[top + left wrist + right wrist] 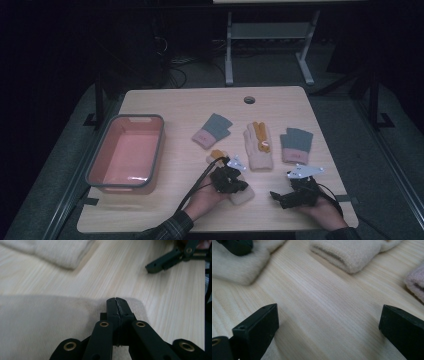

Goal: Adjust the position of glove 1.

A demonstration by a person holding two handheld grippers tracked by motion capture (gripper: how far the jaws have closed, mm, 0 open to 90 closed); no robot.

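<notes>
A cream glove (242,194) with orange fingertips lies on the wooden table (180,107) near the front. My left gripper (231,181) sits right over it. In the left gripper view its jaws are shut (117,302) above the cuff end of that cream glove (45,322), and no fabric shows between them. My right gripper (278,197) stands open just right of it, low over bare wood (327,325). A second cream glove (259,146) with orange fingers lies behind, flanked by two grey-and-pink fingerless gloves (212,130) (296,145).
A pink bin with a grey rim (95,165) stands at the table's left side. A round cable hole (249,99) sits near the far edge. Bare wood lies between the bin and the gloves. A desk frame (270,45) stands behind the table.
</notes>
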